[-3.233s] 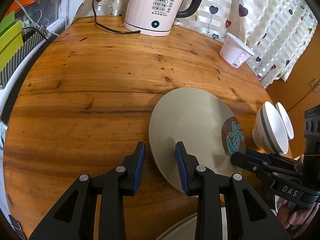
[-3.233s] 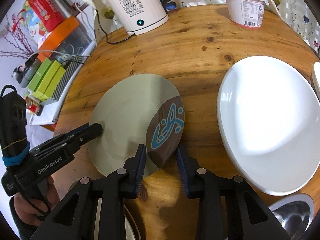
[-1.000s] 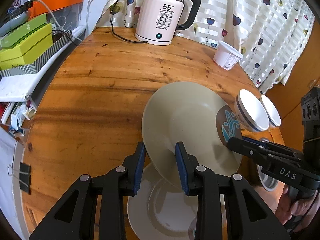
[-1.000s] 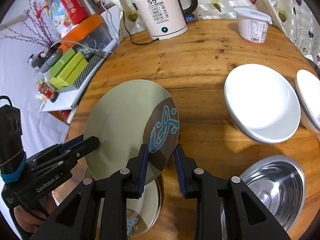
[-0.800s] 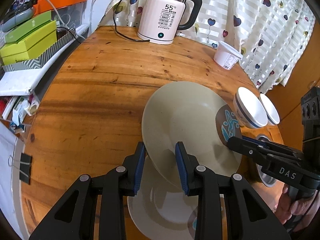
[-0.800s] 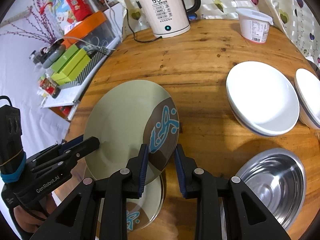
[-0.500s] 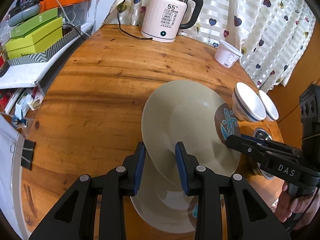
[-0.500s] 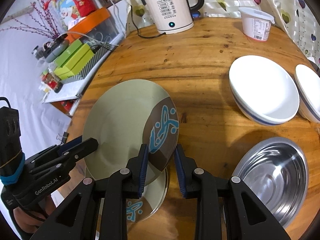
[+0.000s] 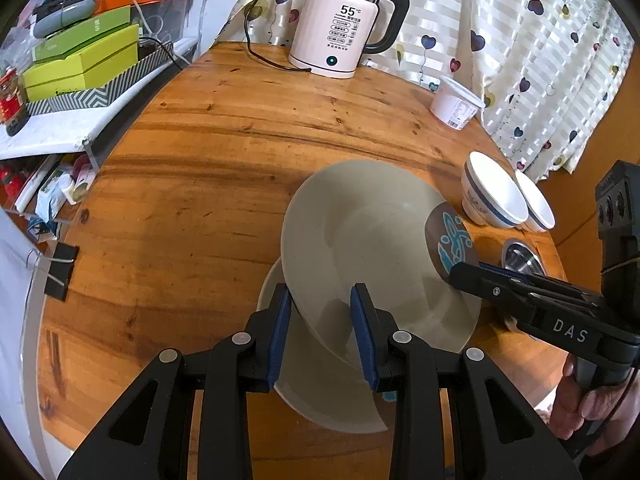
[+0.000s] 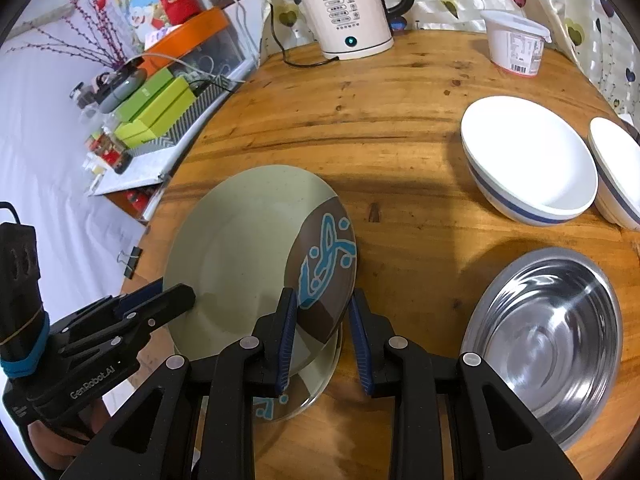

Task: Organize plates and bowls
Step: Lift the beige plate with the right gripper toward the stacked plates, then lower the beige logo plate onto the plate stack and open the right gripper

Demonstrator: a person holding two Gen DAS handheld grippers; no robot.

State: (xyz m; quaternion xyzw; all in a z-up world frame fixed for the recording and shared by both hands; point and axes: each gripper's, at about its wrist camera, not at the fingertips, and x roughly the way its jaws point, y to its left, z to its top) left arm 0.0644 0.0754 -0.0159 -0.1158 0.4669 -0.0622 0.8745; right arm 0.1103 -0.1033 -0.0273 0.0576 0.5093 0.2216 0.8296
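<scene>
My left gripper [image 9: 320,330] and right gripper [image 10: 322,340] each clamp opposite rims of the plate [image 10: 248,256], just above another plate [image 9: 320,392].

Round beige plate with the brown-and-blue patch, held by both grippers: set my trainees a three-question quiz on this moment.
1. True or false: the round beige plate lies flat on the wooden table.
2. What lies directly under it? A) matching beige plate B) steel bowl C) white kettle
3. Fill in: the right gripper grips the plate at its ____ patch.

Key:
1. False; it is tilted, held off the table by the left gripper and the right.
2. A
3. brown-and-blue
</scene>
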